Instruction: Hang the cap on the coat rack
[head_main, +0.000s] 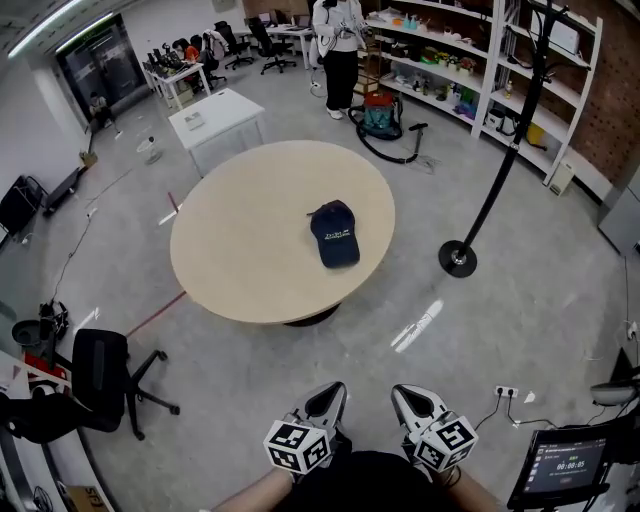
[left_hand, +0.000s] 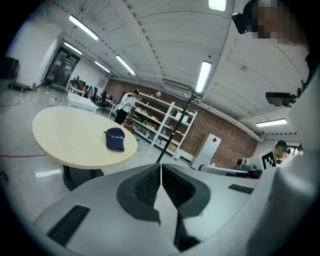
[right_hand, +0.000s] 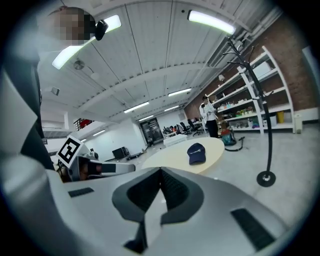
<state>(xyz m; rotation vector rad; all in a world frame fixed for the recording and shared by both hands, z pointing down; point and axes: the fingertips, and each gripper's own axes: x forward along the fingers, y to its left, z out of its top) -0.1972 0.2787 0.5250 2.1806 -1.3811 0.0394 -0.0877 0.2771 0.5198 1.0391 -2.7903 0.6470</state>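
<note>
Head view, steeply down on a workshop floor: at far left a black office chair (head_main: 100, 372) stands well apart from the round, pale-topped table (head_main: 215, 285) at the centre. The navy cap (head_main: 334, 233) lies on the right half of the tabletop, with nothing touching it. Right of the table, on the bare floor, the black coat rack (head_main: 509, 152) stands upright on its round base, near white shelving (head_main: 440, 65). A person (head_main: 338, 45) stands at the far side of the room.

At the bottom edge, the left gripper (head_main: 328, 394) and the right gripper (head_main: 408, 394) are side by side, both well short of the table and apart from the cap.

In the left gripper view its jaws are pressed together with nothing between them. In the right gripper view those jaws are likewise closed tight and empty, with the cap on the table beyond them.
</note>
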